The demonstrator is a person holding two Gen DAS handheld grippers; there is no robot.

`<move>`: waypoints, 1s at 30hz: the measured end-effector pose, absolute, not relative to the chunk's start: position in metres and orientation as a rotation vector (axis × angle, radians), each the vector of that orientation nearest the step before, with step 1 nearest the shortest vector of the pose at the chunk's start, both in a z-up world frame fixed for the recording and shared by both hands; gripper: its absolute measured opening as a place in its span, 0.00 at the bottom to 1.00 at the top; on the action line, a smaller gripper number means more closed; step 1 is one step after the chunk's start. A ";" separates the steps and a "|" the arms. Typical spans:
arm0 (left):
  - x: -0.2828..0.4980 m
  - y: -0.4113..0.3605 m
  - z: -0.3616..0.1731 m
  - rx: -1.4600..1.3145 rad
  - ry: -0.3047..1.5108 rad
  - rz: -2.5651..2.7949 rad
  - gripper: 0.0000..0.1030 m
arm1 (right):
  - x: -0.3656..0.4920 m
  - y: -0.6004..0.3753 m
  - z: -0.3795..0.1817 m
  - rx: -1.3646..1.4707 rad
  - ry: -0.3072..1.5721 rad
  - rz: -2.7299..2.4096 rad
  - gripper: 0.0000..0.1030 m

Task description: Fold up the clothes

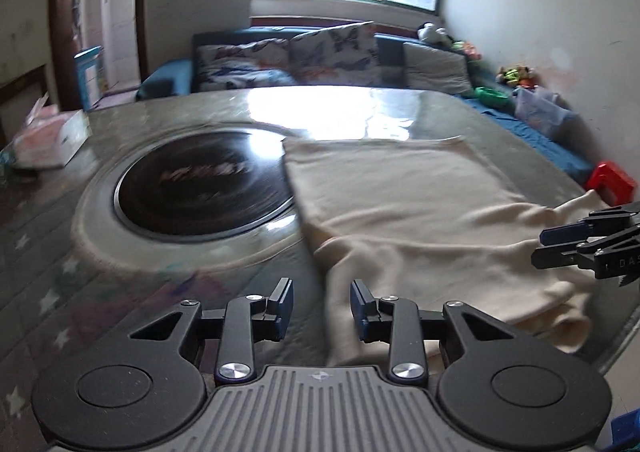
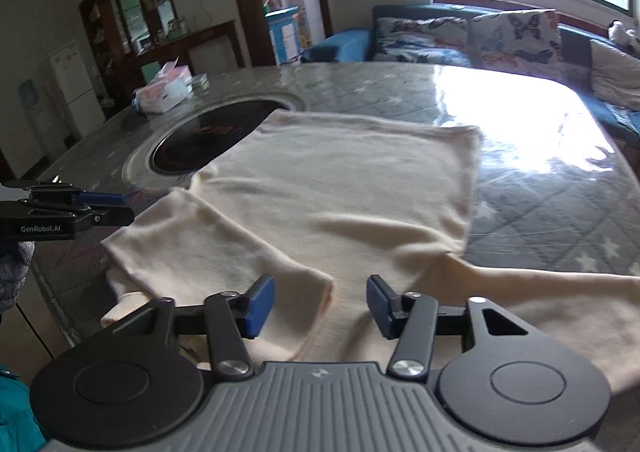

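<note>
Hand-held gripper [image 2: 321, 302] open over cream garment [image 2: 340, 180], quilted table [image 2: 540, 196].

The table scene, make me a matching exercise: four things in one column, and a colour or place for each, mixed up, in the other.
Things:
1. garment
2. burner
3. tissue box
4. sofa

Descriptions:
A. dark round plate set into the table, partly under cloth
B. cream, spread flat with one sleeve folded in
C. blue, behind the table, with butterfly cushions
D. pink and white, near the table's far left edge

Pairs: 1-B, 2-A, 3-D, 4-C
</note>
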State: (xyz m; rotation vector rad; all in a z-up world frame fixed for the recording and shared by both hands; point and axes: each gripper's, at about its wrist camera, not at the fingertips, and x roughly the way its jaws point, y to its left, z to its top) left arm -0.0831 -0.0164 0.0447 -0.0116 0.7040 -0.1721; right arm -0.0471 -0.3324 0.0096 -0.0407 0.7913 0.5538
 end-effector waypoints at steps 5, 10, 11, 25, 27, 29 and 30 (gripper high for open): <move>-0.079 -0.017 0.040 -0.041 0.720 -0.195 0.36 | -0.046 -0.323 0.004 -0.069 0.815 0.548 0.19; -0.076 -0.028 0.029 -0.037 0.751 -0.232 0.35 | -0.051 -0.319 0.019 -0.111 0.776 0.536 0.07; -0.077 -0.028 0.028 -0.037 0.757 -0.237 0.34 | -0.053 -0.318 0.028 -0.123 0.751 0.537 0.07; -0.073 -0.021 0.054 -0.037 0.695 -0.267 0.36 | -0.040 -0.324 0.026 -0.165 0.739 0.408 0.09; -0.066 -0.025 0.058 -0.040 0.676 -0.275 0.33 | -0.041 -0.324 0.031 -0.165 0.718 0.413 0.11; -0.057 -0.031 0.057 -0.042 0.666 -0.292 0.33 | -0.042 -0.321 0.032 -0.159 0.707 0.442 0.11; -0.053 -0.035 0.055 -0.041 0.665 -0.303 0.33 | -0.043 -0.319 0.032 -0.159 0.706 0.450 0.11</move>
